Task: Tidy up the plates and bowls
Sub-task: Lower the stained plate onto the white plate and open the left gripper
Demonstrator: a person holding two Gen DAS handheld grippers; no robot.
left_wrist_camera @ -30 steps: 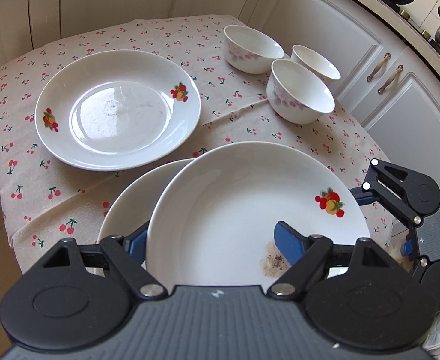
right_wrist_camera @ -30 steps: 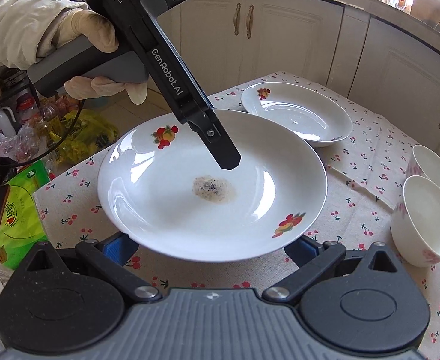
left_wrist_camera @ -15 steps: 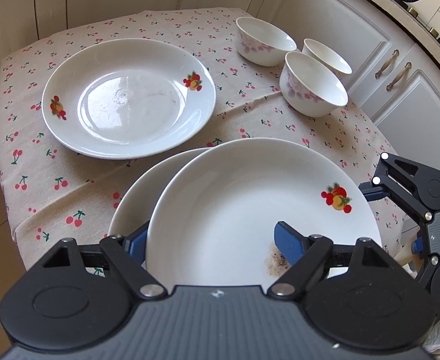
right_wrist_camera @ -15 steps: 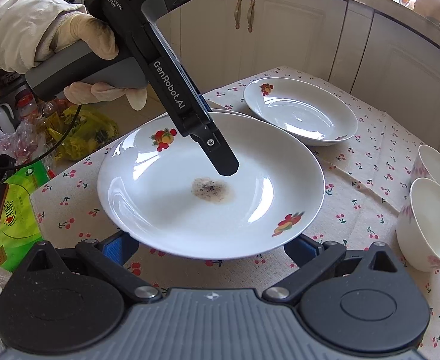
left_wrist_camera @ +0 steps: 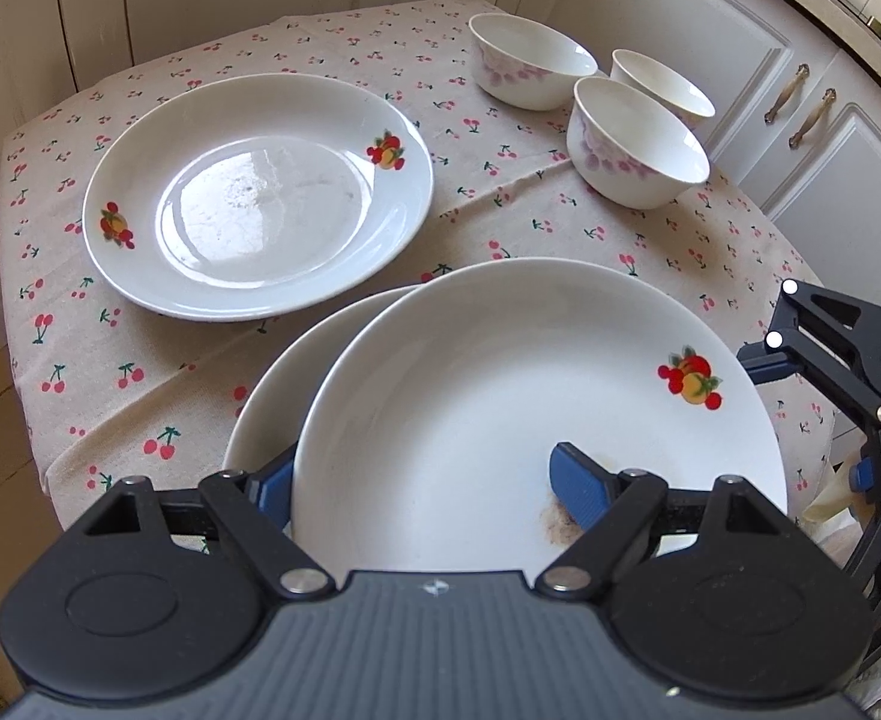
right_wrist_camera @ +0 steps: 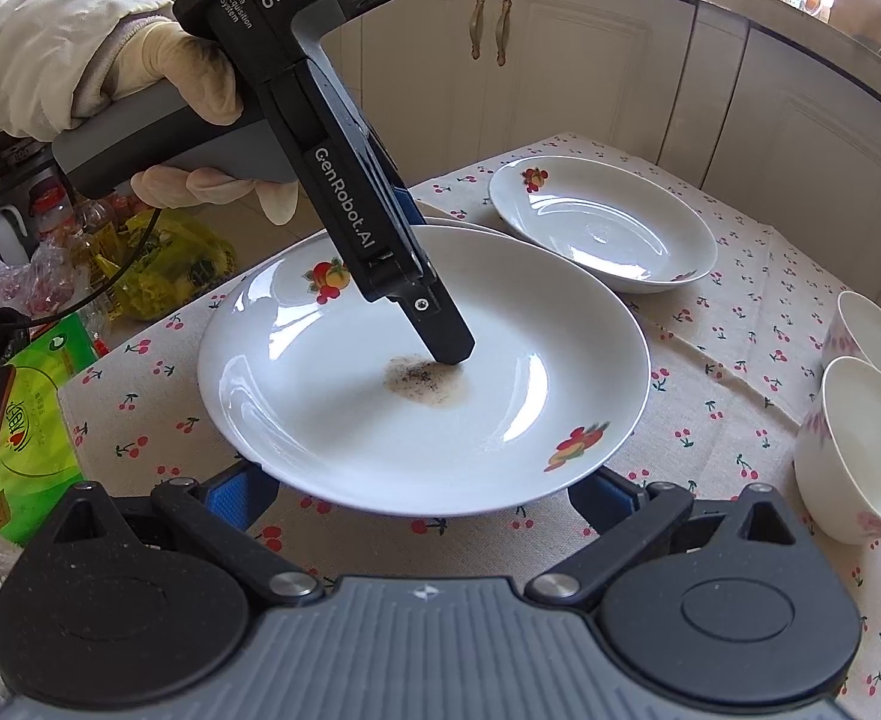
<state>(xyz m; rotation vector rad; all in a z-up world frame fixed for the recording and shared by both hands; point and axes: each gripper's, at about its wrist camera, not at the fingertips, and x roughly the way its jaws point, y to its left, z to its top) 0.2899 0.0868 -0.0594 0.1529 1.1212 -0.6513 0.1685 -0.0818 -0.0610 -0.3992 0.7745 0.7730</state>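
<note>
My left gripper (left_wrist_camera: pixel 422 474) is shut on the rim of a white plate (left_wrist_camera: pixel 500 396) with a fruit print and a brown stain (right_wrist_camera: pixel 425 381). One finger lies inside the plate, the other under it. The plate hangs just above a second plate (left_wrist_camera: pixel 272 414) on the table. The same held plate (right_wrist_camera: pixel 344 414) fills the right wrist view, with the left gripper's finger (right_wrist_camera: pixel 440 330) on it. My right gripper (right_wrist_camera: pixel 416 498) is open with its pads low under the plate's near rim, apart from it. A third plate (left_wrist_camera: pixel 254 192) lies further off.
Three white bowls with pink flowers (left_wrist_camera: pixel 632 144) stand at the table's far right, also in the right wrist view (right_wrist_camera: pixel 854 450). A cherry-print tablecloth (left_wrist_camera: pixel 140 372) covers the small table. White cabinets (right_wrist_camera: pixel 560 60) stand behind; bags and clutter (right_wrist_camera: pixel 38 300) lie on the floor at left.
The left gripper has carried the stained plate forward and lower over the second plate. The third plate and bowls look nearer. The right gripper stays open below the plate's rim.
</note>
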